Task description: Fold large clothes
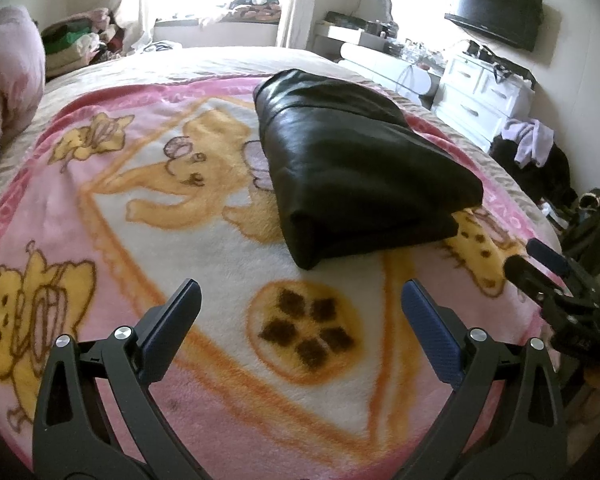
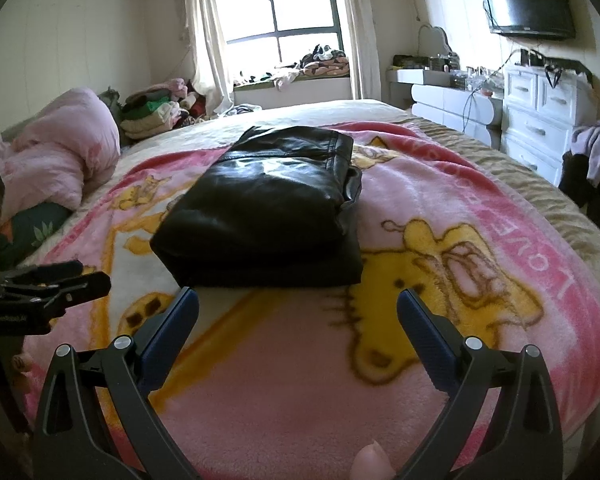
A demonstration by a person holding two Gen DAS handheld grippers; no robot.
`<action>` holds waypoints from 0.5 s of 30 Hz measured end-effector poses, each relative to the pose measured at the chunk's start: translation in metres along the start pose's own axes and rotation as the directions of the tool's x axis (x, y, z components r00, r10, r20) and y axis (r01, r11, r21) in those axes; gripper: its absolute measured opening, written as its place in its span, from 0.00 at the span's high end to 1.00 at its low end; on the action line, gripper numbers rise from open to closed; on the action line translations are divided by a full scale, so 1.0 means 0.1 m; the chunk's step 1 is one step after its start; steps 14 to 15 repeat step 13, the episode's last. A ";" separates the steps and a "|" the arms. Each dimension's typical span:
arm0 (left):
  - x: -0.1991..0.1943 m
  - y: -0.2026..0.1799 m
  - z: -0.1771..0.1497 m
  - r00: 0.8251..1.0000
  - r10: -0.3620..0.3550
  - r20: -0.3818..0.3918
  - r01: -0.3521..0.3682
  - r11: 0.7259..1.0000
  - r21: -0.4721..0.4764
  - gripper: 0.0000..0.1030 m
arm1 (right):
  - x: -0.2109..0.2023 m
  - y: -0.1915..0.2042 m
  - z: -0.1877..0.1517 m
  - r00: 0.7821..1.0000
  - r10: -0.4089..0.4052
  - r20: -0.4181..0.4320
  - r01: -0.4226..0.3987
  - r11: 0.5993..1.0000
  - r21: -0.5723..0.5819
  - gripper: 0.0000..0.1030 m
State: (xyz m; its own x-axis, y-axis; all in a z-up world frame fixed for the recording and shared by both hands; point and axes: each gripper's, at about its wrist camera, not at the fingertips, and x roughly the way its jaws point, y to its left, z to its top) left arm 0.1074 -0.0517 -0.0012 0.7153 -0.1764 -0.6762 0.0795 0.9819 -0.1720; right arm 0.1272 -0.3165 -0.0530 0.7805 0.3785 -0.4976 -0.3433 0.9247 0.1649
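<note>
Both grippers [image 1: 300, 308] [image 2: 298, 312] gape over pink blanket [image 1: 228, 412] in bedroom.

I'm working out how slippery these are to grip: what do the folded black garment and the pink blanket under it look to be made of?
The black garment looks like leather or a faux version: smooth, semi-gloss, with window light glaring off its top and stitched seams at one edge. Which of the two it is cannot be told. The pink blanket looks like plush fleece: matte, fuzzy nap, soft-edged cartoon print.

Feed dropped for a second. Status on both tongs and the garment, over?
Left tongs open, empty. Right tongs open, empty. Black leather garment lies folded on the pink blanket, untouched. Nothing in the way.
</note>
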 end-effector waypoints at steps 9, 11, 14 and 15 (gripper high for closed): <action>-0.06 0.83 0.28 0.989 0.144 -0.015 -0.145 0.982 -0.121 0.09 | -1.17 -1.49 0.31 0.914 -0.385 0.126 0.307 0.862 0.403 0.04; -0.11 1.40 0.38 0.968 0.249 -0.030 -0.250 0.955 -0.161 0.09 | -1.37 -2.13 0.18 0.832 -0.553 0.035 0.472 0.740 0.479 0.04; -0.13 1.89 0.42 0.939 0.339 -0.054 -0.343 0.919 -0.194 0.09 | -1.44 -2.54 0.05 0.762 -0.645 -0.053 0.580 0.645 0.498 0.04; -0.13 1.89 0.42 0.939 0.339 -0.054 -0.343 0.919 -0.194 0.09 | -1.44 -2.54 0.05 0.762 -0.645 -0.053 0.580 0.645 0.498 0.04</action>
